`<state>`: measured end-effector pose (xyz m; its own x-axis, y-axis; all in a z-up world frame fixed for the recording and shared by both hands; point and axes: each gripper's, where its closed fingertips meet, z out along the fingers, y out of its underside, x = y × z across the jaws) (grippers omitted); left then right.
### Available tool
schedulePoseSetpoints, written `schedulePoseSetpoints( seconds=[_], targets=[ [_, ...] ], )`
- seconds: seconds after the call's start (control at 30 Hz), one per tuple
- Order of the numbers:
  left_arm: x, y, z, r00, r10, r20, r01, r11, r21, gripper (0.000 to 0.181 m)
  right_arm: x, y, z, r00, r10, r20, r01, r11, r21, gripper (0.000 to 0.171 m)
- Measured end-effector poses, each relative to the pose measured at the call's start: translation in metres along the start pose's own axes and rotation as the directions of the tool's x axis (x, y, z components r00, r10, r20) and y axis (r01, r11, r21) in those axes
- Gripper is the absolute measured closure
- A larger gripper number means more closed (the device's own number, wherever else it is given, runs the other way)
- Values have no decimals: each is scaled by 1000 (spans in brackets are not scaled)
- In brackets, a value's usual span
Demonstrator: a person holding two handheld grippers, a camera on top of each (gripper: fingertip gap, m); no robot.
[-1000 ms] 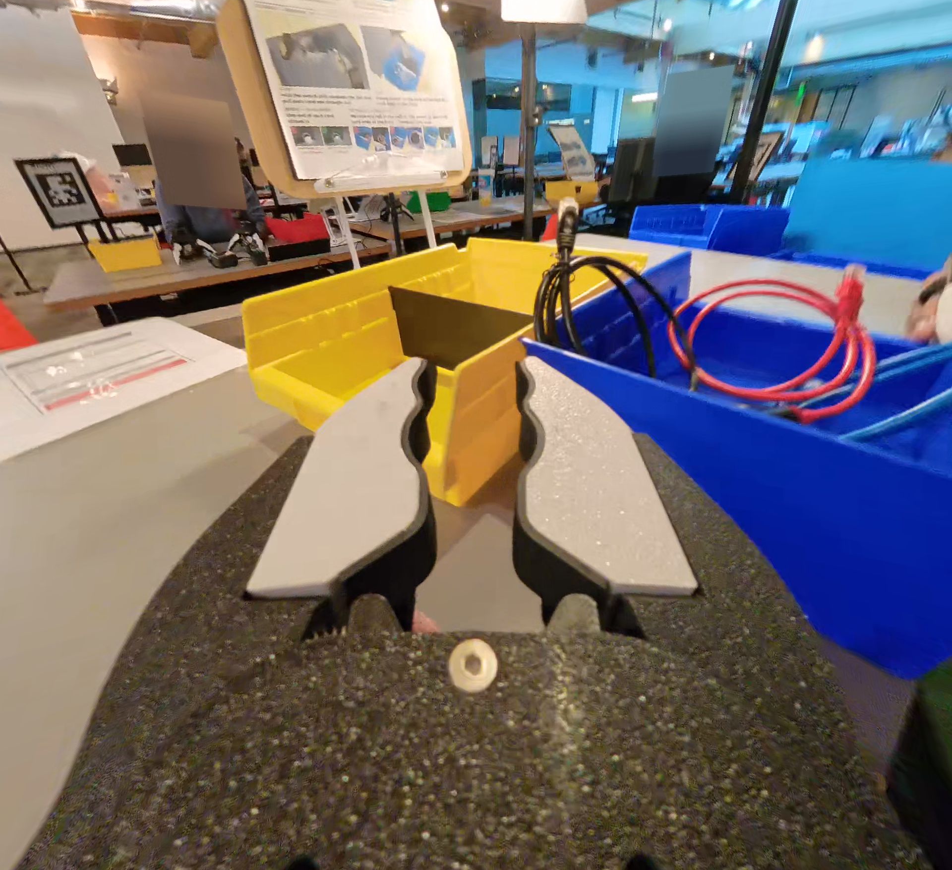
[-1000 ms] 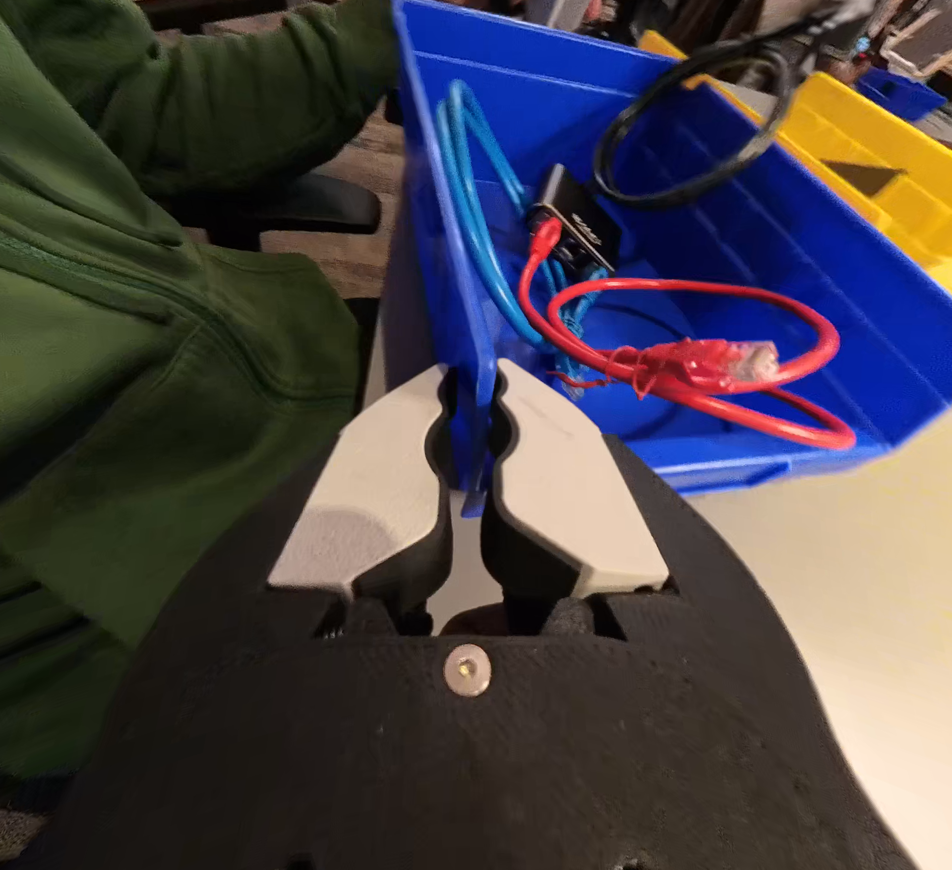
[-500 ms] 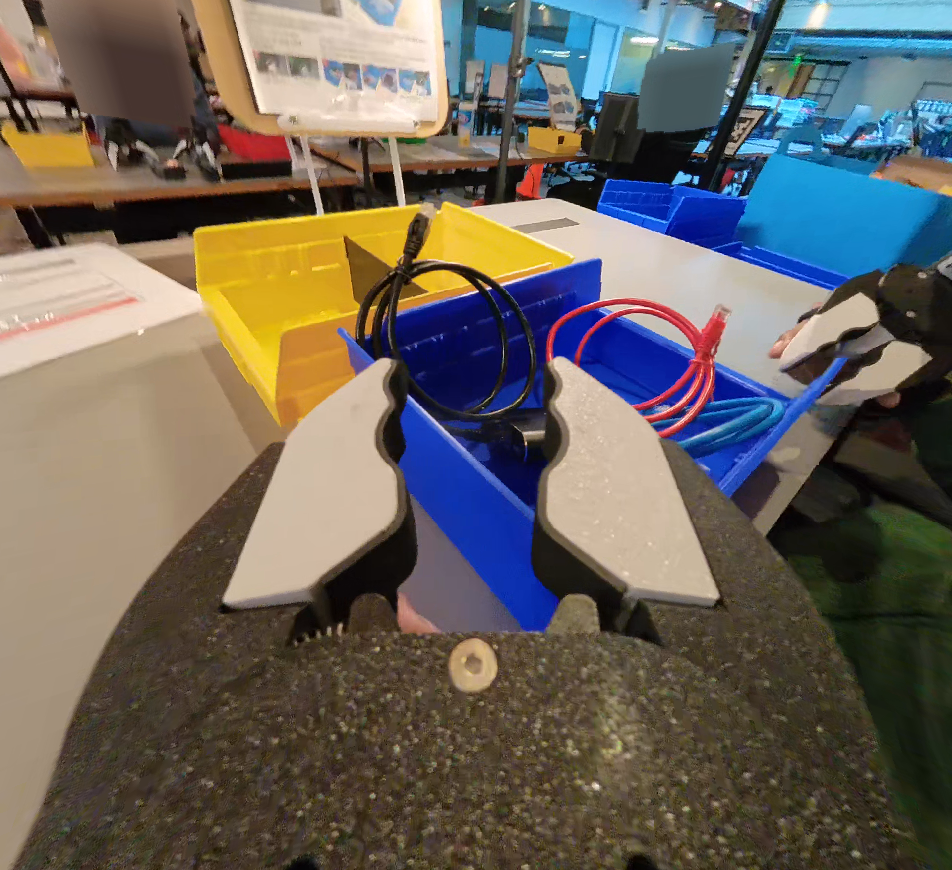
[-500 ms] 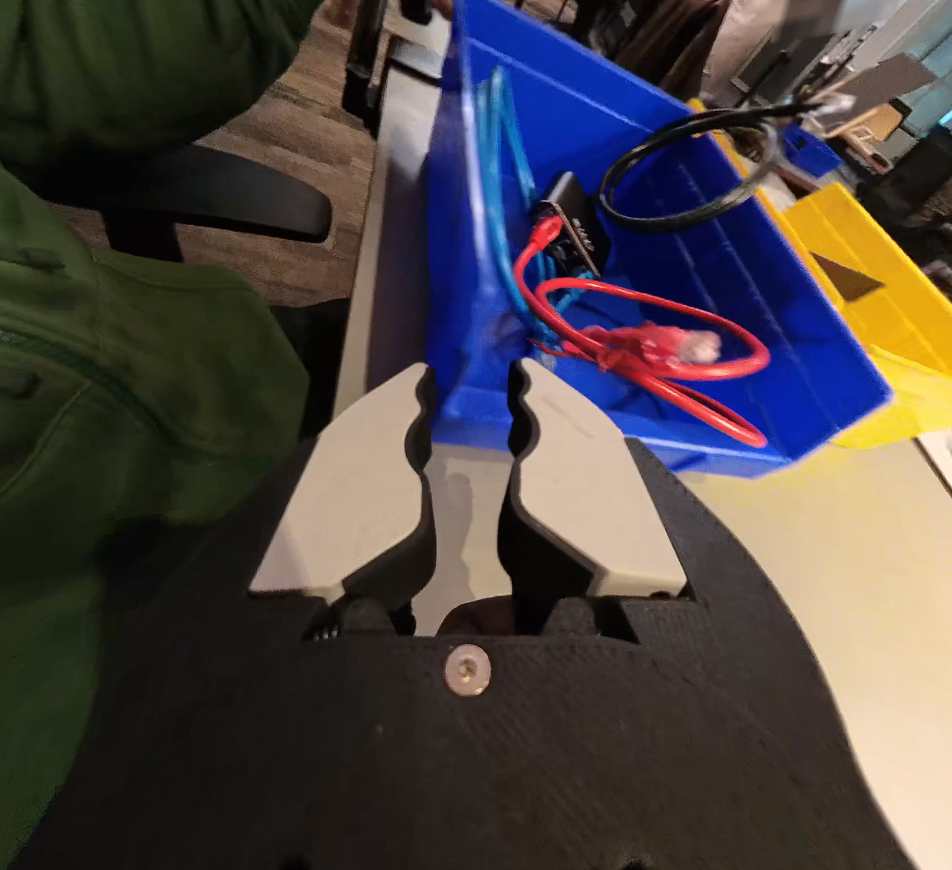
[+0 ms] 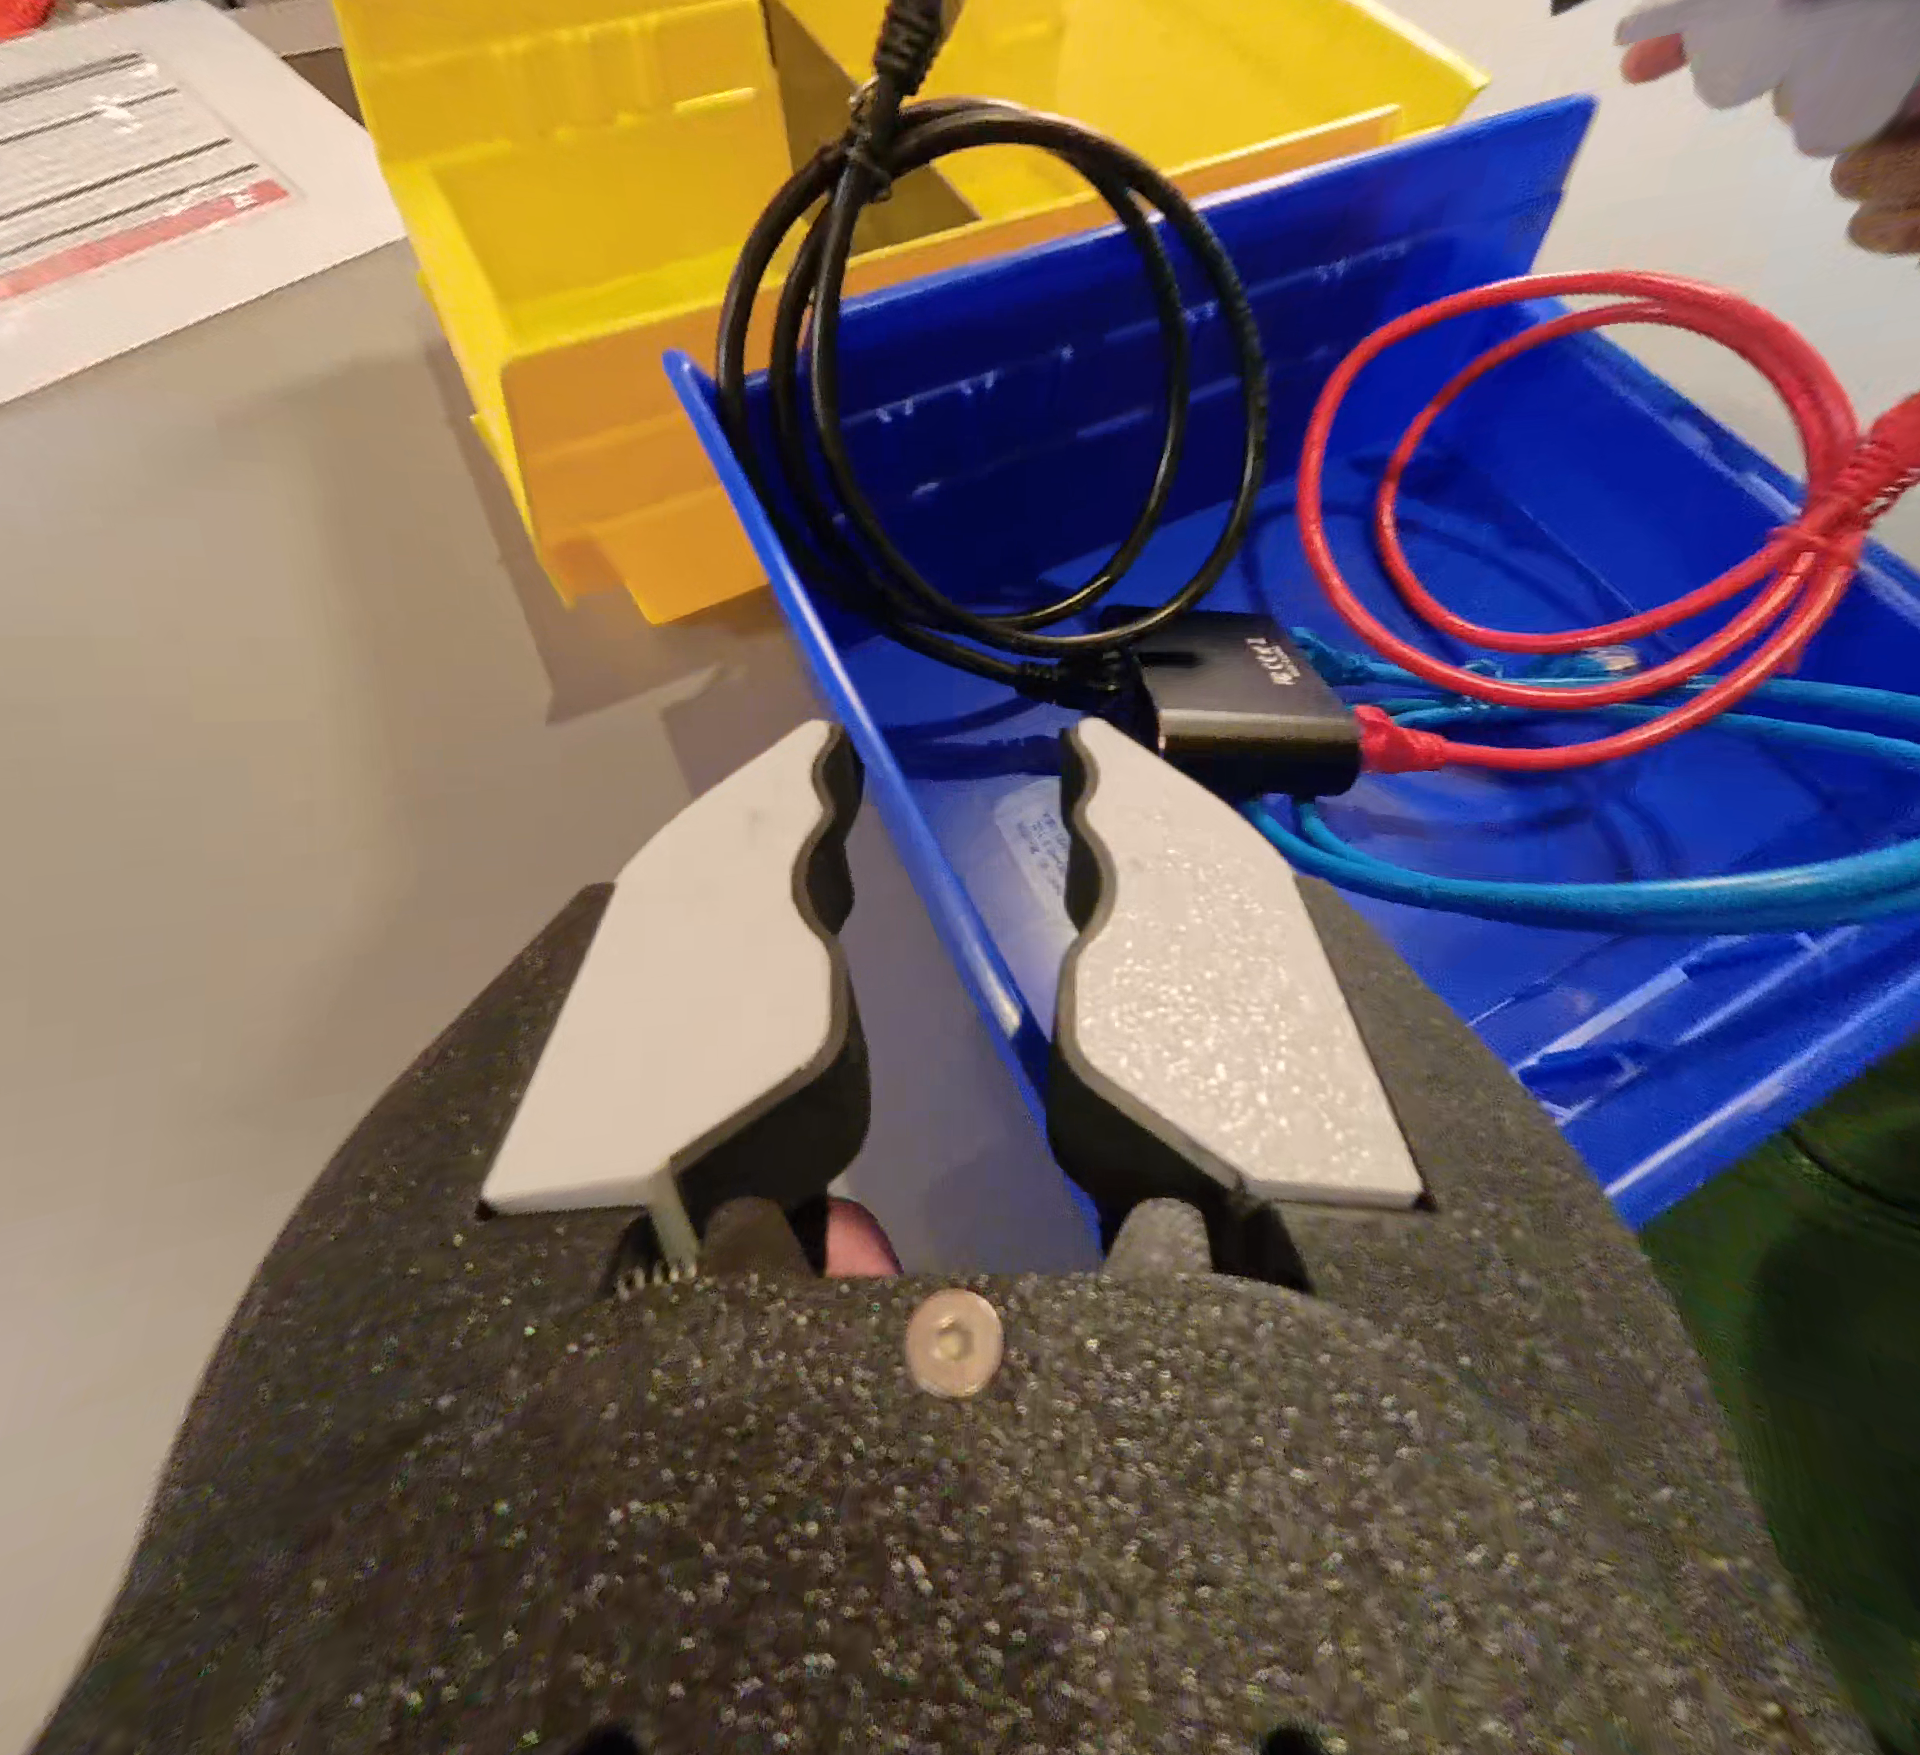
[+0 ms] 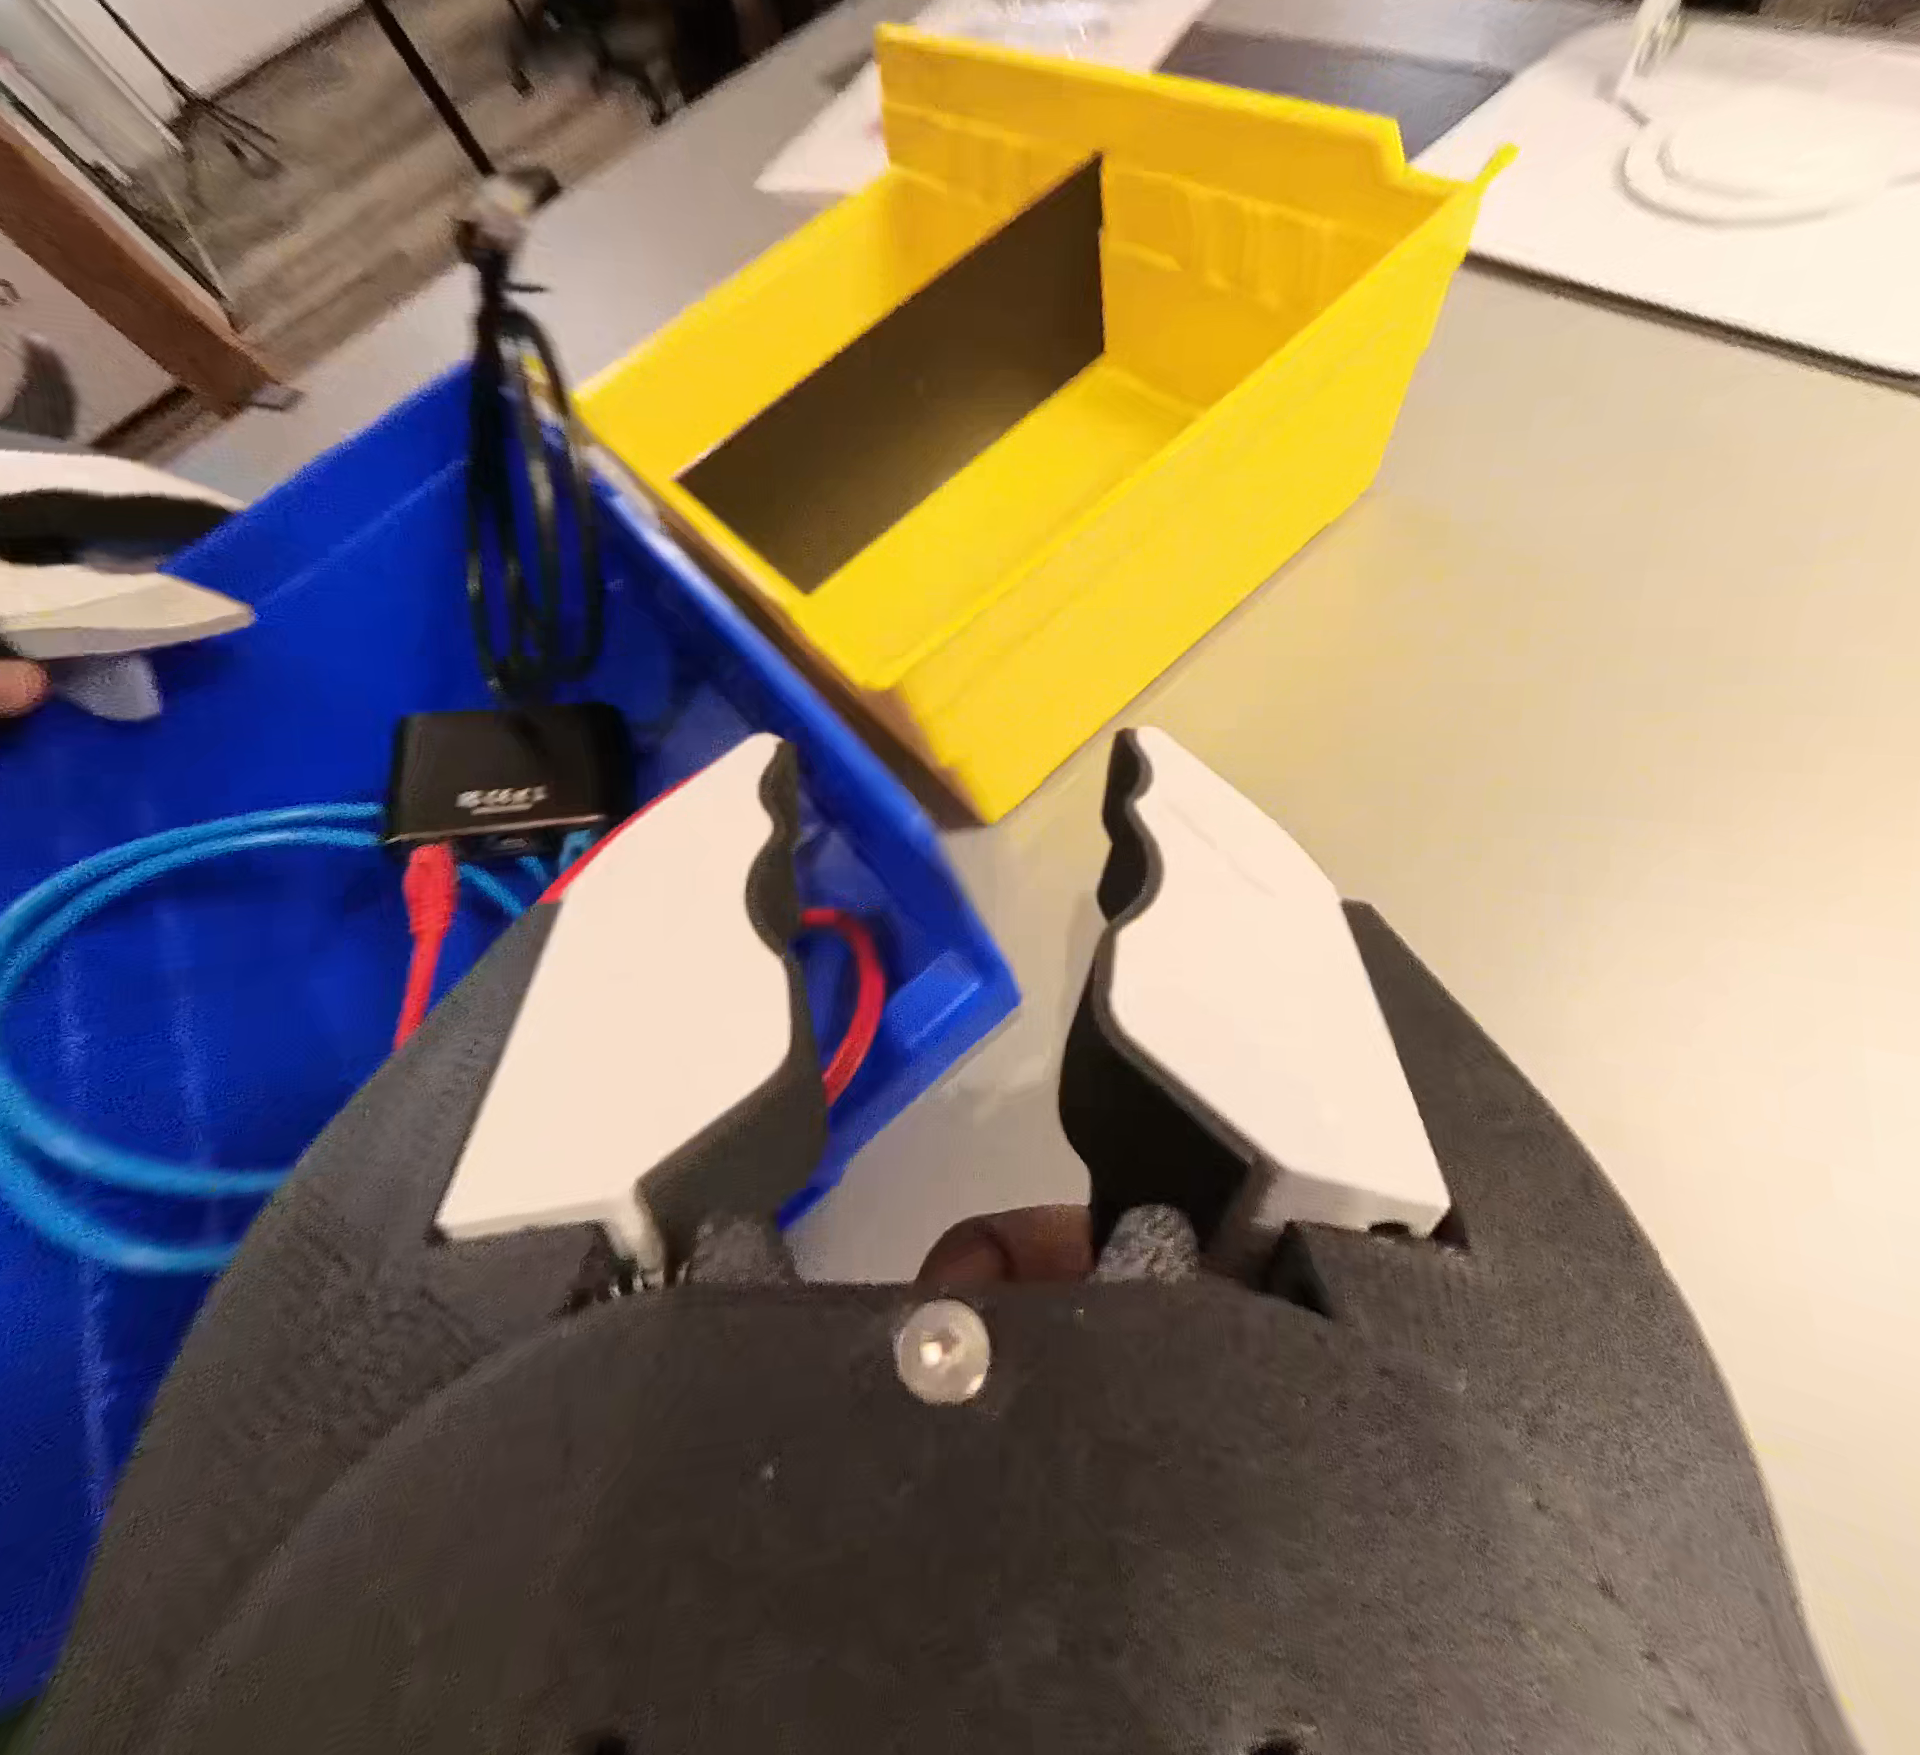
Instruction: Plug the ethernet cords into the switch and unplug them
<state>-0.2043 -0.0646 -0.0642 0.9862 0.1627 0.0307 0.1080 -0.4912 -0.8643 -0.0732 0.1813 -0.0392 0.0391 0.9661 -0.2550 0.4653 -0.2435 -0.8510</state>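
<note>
Since half a second earlier my right gripper [image 6: 945, 770] had swung from the blue bin's [image 5: 1195, 334] near corner toward the yellow bin [image 6: 1226, 500], its jaws now wide with nothing between them. My left gripper [image 5: 956, 770] straddled the blue bin's side wall, jaws apart and not pressing it. Bare table [image 6: 1558, 770] lay open on the right. Inside the blue bin, just ahead of my left fingers [image 5: 1174, 957], the black switch [image 5: 1247, 708] lay with the red cord [image 5: 1558, 500] and the black cord [image 5: 997, 375] plugged in, the blue cord [image 5: 1621, 895] beside it.
</note>
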Motion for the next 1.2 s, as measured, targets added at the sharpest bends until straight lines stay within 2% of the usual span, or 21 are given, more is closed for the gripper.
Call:
schedulePoseSetpoints(
  seconds=[0.03,0.17,0.23,0.3,0.37,0.5,0.7,0.93,1.07,1.2],
  targets=[
    [-2,1,0,1000,4,18,-4,1000,-8,147,4,-2,11,1000,15,-5,-15,999,-29,112],
    [-18,4,-5,995,14,95,-12,1000,-18,164,6,-18,38,997,75,20,-73,996,-60,110],
    [-30,6,-8,990,8,141,-7,1000,-10,173,13,-17,49,998,58,-27,-60,992,-107,113],
    [-40,7,-12,988,2,157,-3,1000,9,174,29,-10,58,993,-9,-120,-12,986,-168,126],
    [-46,9,-17,989,-26,147,21,999,31,174,25,-12,63,997,23,-69,-34,988,-152,147],
    [-67,16,-31,978,-58,199,48,997,53,174,33,-9,50,997,12,-71,-21,992,-127,153],
    [-90,28,-53,968,-101,230,83,993,88,174,87,8,-24,961,-98,-260,74,992,-98,146],
    [-104,28,-57,950,-110,293,81,991,108,172,160,41,-138,888,-93,-450,89,996,-29,146],
    [-120,18,-52,896,-133,424,65,983,171,159,189,54,-202,759,-78,-646,115,993,15,147],
    [-126,-14,-82,780,-108,617,-97,952,289,146,167,63,-228,685,-92,-723,210,975,76,141]
  ],
)
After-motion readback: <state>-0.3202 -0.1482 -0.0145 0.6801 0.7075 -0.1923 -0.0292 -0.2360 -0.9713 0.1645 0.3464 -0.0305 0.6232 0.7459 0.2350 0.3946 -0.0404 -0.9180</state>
